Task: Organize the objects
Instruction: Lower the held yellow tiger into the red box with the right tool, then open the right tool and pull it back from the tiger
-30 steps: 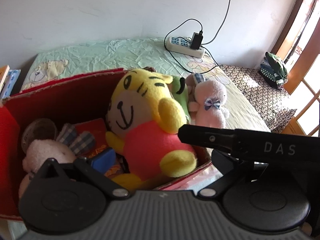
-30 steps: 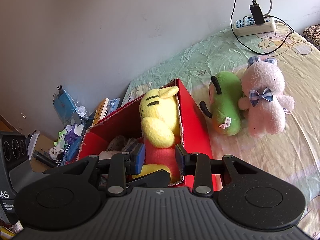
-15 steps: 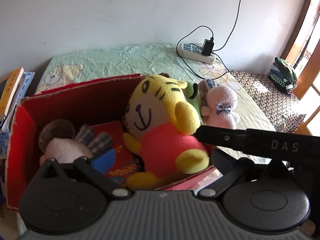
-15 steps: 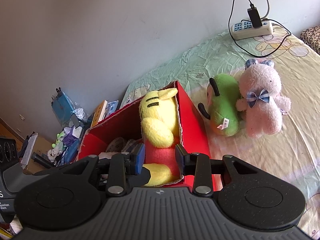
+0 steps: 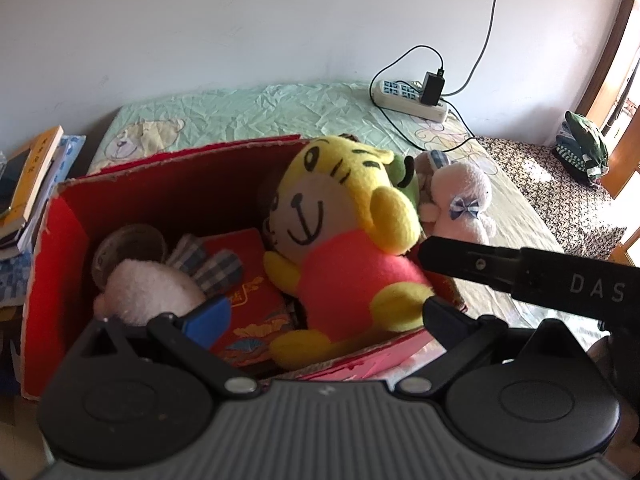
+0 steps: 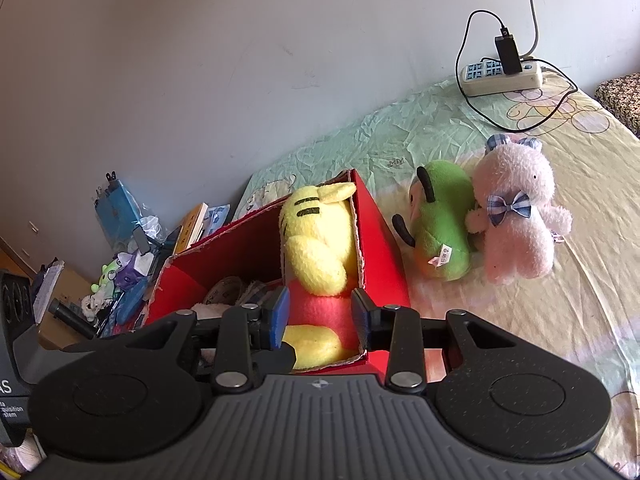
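**A:** Where are my grippers?

**B:** My right gripper (image 6: 320, 314) is angled down over the near corner of the red box (image 6: 380, 240), jaws narrow. The yellow tiger plush (image 6: 316, 248) shows in the gap between the pads, but I can't tell whether they pinch it. My left gripper (image 5: 324, 312) tilts more steeply toward the same box, jaws spread wide, nothing gripped; the tiger (image 5: 340, 240) sits beyond them against the right wall.

**A:** And further out?

**B:** Inside the box a pink plush (image 5: 148, 292) lies at the left. On the bed (image 6: 560, 320), just beside the box, a green plush (image 6: 444, 232) touches a pink bunny (image 6: 516, 216). A power strip (image 6: 500, 76) lies near the wall.
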`<state>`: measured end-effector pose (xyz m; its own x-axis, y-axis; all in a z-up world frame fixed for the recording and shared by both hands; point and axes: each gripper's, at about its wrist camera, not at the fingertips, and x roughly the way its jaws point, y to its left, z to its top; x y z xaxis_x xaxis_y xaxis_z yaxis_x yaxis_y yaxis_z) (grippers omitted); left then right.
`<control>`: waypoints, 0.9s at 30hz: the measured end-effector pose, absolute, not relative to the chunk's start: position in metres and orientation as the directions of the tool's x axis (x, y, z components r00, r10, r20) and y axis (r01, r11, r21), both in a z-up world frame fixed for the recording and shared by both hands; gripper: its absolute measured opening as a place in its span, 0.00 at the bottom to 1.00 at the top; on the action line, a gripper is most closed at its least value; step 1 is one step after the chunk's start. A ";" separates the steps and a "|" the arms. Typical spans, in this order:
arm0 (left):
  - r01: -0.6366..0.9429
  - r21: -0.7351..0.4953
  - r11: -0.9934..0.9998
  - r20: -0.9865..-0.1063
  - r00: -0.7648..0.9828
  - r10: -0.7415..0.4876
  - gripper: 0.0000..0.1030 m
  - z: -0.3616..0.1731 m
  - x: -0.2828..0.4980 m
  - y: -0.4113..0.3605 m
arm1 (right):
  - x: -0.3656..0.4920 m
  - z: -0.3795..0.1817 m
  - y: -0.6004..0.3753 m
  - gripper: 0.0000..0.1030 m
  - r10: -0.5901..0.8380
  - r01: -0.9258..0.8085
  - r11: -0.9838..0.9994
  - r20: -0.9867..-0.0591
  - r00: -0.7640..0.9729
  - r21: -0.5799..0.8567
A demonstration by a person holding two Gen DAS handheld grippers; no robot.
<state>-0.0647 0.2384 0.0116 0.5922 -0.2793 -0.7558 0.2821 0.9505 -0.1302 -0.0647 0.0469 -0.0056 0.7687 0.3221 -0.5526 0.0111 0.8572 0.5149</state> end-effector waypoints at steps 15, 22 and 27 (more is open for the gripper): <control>0.238 -0.011 0.971 -0.762 0.627 -0.162 0.99 0.022 -0.076 0.237 | -0.074 -0.002 0.061 0.42 0.279 0.006 0.892 -0.559 0.781 0.453; 0.202 0.014 0.979 -0.776 0.619 -0.117 0.99 0.017 -0.075 0.240 | -0.077 -0.003 0.063 0.42 0.279 0.005 0.892 -0.560 0.780 0.452; 0.184 0.031 0.982 -0.783 0.616 -0.091 0.99 0.015 -0.077 0.237 | -0.079 -0.003 0.063 0.42 0.288 -0.005 0.892 -0.560 0.777 0.453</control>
<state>-0.0766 0.2374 0.0148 0.6159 -0.0906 -0.7826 0.1838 0.9825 0.0309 -0.0788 0.0626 -0.0027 0.7770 0.2884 -0.5596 -0.0047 0.8916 0.4529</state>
